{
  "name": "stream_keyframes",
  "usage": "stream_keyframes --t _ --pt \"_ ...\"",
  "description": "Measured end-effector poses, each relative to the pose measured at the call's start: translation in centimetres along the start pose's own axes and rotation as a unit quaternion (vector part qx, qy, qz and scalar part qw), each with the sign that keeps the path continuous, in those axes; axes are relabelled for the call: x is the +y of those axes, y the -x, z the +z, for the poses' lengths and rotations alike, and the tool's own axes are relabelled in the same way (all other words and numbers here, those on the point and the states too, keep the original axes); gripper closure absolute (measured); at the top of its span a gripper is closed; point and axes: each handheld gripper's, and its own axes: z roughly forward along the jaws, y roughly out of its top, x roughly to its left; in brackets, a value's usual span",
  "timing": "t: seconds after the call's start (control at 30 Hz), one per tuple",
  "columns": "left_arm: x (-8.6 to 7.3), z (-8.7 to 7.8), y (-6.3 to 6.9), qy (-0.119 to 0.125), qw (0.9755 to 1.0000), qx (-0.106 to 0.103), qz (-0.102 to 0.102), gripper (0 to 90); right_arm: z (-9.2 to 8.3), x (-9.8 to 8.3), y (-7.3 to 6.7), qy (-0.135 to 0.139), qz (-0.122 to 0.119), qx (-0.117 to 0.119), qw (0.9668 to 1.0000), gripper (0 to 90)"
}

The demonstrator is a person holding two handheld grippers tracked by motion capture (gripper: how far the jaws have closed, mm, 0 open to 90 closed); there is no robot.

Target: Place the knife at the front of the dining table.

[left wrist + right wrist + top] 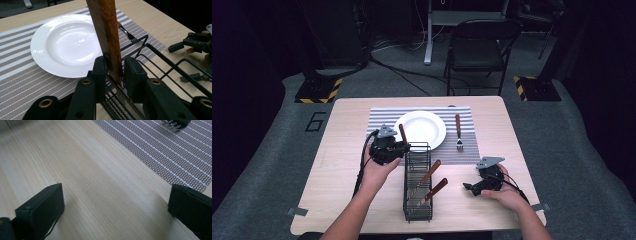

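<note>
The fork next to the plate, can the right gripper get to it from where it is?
Probably yes. The right gripper is open and holds nothing, and the fork lies by itself on the striped mat, right of the plate. Only bare table and mat lie between them; the wire basket stands off to the side.

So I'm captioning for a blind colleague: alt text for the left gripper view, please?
The left claw grips a brown wooden utensil handle rising from a black wire basket. Behind sits an empty white plate on a striped placemat, with a fork beyond.

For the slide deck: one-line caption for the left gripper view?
Left gripper clamps a wooden utensil handle above the black wire caddy, white plate on striped placemat behind.
</note>
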Motion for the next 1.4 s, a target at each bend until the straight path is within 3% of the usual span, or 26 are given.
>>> stream_keyframes --t 0.2,0.67,0.87,1.4 --pt "-0.1 -0.1 0.6 0.004 0.9999 0.003 0.011 72.5 0.0 0.0 0.0 0.000 0.000 0.000 1.0000 0.0" --pt "-0.2 -0.1 1.6 0.017 0.9993 -0.027 0.017 75.9 0.0 0.0 0.0 0.000 0.000 0.000 1.0000 0.0" --pt "-0.2 -0.1 1.9 0.018 0.9990 -0.028 0.032 76.3 0.0 0.0 0.0 0.000 0.000 0.000 1.0000 0.0" --pt "1.2 -1.1 1.9 0.021 0.9985 -0.030 0.040 76.3 0.0 0.0 0.0 0.000 0.000 0.000 1.0000 0.0"
